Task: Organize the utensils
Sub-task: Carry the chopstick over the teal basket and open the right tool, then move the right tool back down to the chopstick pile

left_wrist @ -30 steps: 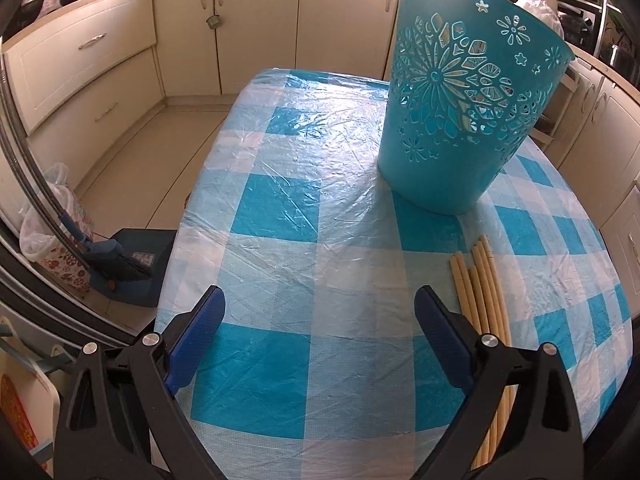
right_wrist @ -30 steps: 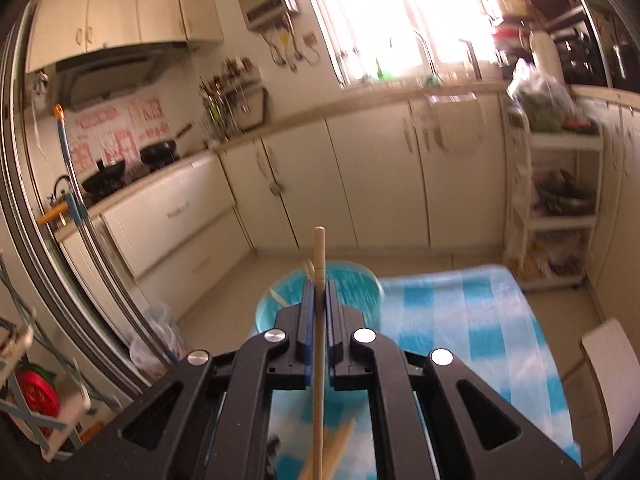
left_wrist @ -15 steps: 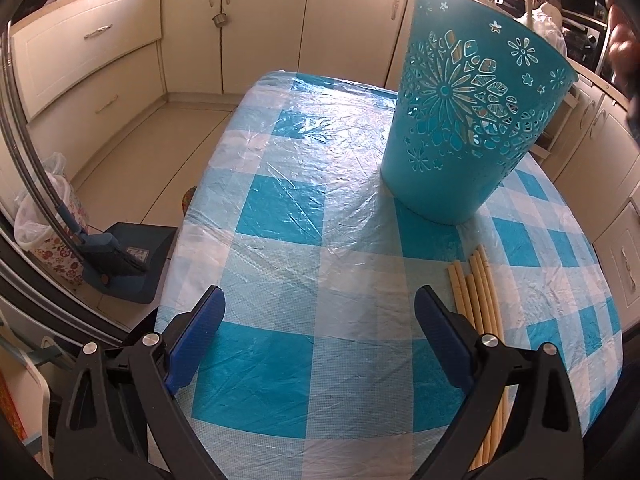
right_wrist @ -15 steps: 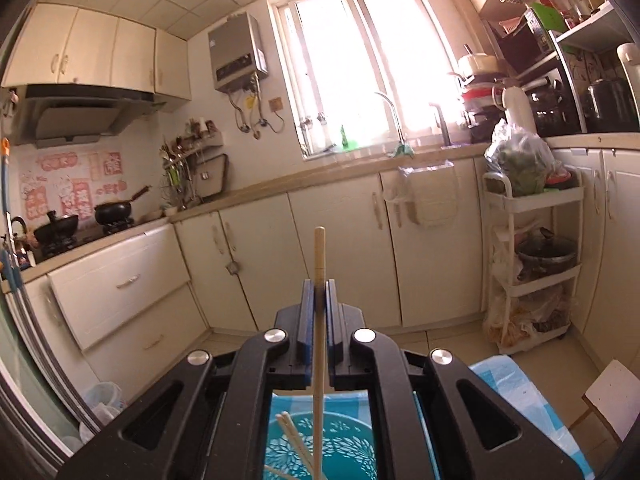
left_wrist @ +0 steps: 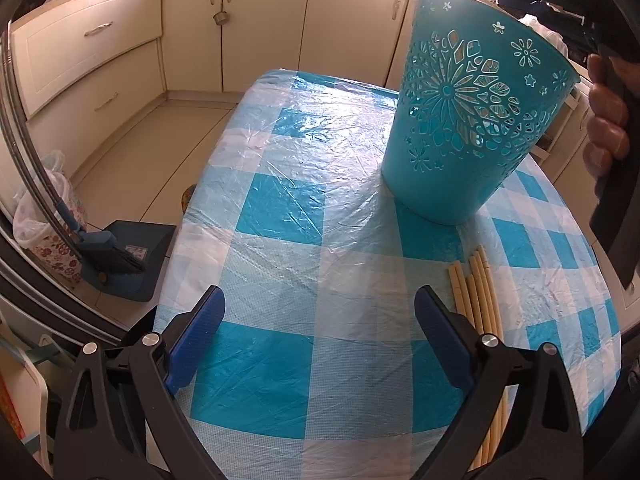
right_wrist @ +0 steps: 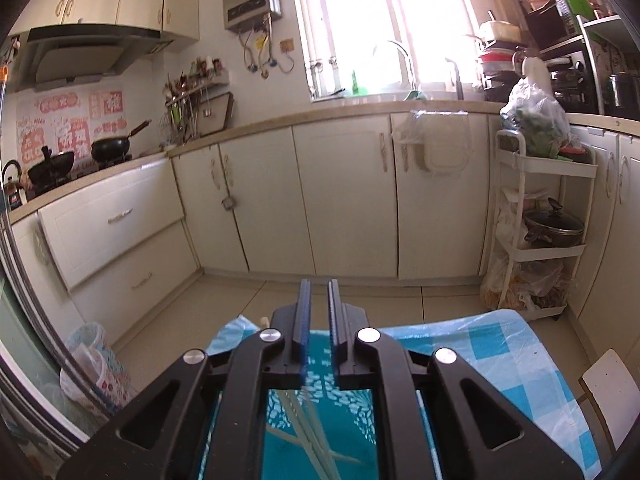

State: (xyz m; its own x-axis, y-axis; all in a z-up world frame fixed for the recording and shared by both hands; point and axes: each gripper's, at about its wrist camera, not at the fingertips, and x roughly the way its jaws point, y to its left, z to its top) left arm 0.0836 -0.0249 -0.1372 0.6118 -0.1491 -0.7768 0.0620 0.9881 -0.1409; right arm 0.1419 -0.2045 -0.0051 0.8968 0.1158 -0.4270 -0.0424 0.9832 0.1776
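A teal cut-out basket (left_wrist: 472, 120) stands upright on the checked table (left_wrist: 304, 208). Several wooden chopsticks (left_wrist: 480, 300) lie on the table in front of it, beside my left gripper's right finger. My left gripper (left_wrist: 320, 320) is open and empty, low over the table's near part. My right gripper (right_wrist: 318, 320) is above the basket (right_wrist: 352, 432), its jaws a little apart with nothing between them. Chopsticks (right_wrist: 308, 436) lie inside the basket below it. The right gripper's handle and the hand on it show in the left wrist view (left_wrist: 612, 120).
Cream kitchen cabinets (right_wrist: 340, 200) run along the far wall. A white trolley (right_wrist: 540, 232) with pots stands to the right. A blue dustpan and brush (left_wrist: 124, 256) and a bin bag (left_wrist: 44, 216) are on the floor left of the table.
My right gripper held a chopstick upright above the basket; now its jaws have parted and the chopstick is gone from between them. My left gripper has shifted slightly nearer the basket.
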